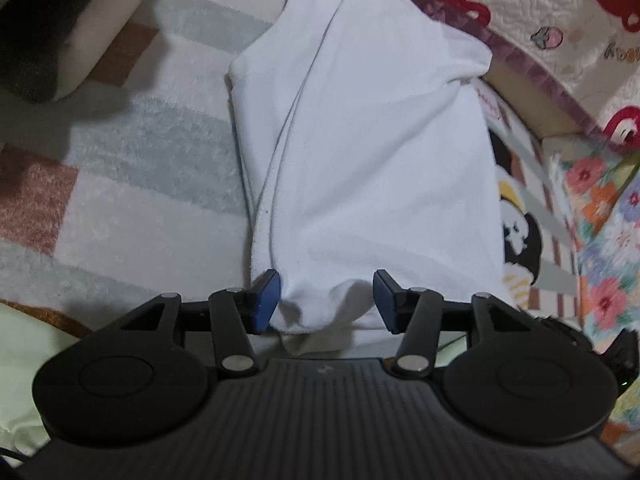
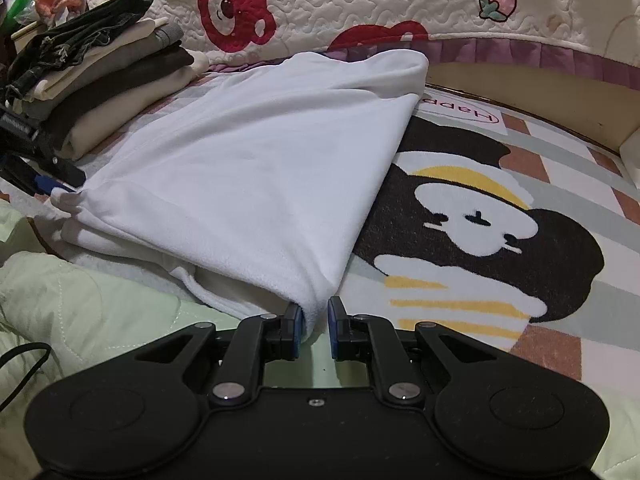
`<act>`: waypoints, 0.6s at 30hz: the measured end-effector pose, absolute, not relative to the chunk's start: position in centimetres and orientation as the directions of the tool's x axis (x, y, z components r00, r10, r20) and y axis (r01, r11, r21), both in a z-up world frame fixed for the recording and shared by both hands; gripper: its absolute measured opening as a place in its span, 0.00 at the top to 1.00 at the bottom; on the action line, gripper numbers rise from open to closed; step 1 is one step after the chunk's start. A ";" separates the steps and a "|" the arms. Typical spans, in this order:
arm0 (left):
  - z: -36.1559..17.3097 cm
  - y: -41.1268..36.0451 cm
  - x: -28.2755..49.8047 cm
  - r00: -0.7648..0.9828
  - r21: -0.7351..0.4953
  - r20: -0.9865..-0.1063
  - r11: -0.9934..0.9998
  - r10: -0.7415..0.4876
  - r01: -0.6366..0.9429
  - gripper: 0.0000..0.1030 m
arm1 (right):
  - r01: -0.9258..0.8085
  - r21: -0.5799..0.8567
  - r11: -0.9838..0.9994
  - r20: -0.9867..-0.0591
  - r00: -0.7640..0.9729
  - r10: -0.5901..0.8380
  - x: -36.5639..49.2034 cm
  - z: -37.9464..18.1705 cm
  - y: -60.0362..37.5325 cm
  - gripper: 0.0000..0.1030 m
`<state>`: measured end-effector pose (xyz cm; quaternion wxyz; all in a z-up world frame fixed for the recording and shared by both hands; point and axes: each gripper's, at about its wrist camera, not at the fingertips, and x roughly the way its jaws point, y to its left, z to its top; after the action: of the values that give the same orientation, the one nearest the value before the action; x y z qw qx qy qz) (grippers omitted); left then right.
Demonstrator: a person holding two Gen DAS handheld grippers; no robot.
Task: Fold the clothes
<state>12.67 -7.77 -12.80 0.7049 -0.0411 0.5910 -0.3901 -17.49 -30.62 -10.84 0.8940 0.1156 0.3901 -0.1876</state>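
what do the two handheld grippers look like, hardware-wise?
Both match: left gripper and right gripper have matte black bodies, two round black discs either side, black linkage arms on silver pivot pins, and blue pads on the fingertips. The left body top is ribbed; the right is smooth with a centre screw.

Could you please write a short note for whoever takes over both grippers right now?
Left gripper: jaws open, straddling the near hem of the white garment, no grip yet.
Right gripper: jaws open with a narrow gap, at the garment's near right corner, which sits against one blue pad; not clamped.
The garment lies on the patterned blanket, already folded into a long strip with its sides turned in.
A stack of folded clothes sits at the far left in the right wrist view.
Left to do: probably close on both near corners, fold the strip toward the far end, then add it to the stack.
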 end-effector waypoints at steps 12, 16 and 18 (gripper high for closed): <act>-11.6 -6.4 12.3 0.016 -0.474 -0.820 0.694 -0.573 0.542 0.96 | 0.382 0.009 0.924 -0.736 0.628 -0.253 -17.6 -9.4 -29.7 0.89; -12.6 -6.9 11.3 0.029 -0.384 -0.867 0.704 -0.497 0.597 0.96 | 0.376 0.003 0.926 -0.749 0.615 -0.247 -17.8 -9.8 -29.5 0.90; -12.7 -6.9 11.2 0.034 -0.363 -0.875 0.700 -0.483 0.615 0.96 | 0.373 0.000 0.928 -0.755 0.608 -0.245 -17.9 -10.0 -29.4 0.90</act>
<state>11.24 -6.90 -12.74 0.7169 0.0569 0.5797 -0.3830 -17.86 -29.42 -9.95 0.8931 0.0790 0.4076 -0.1730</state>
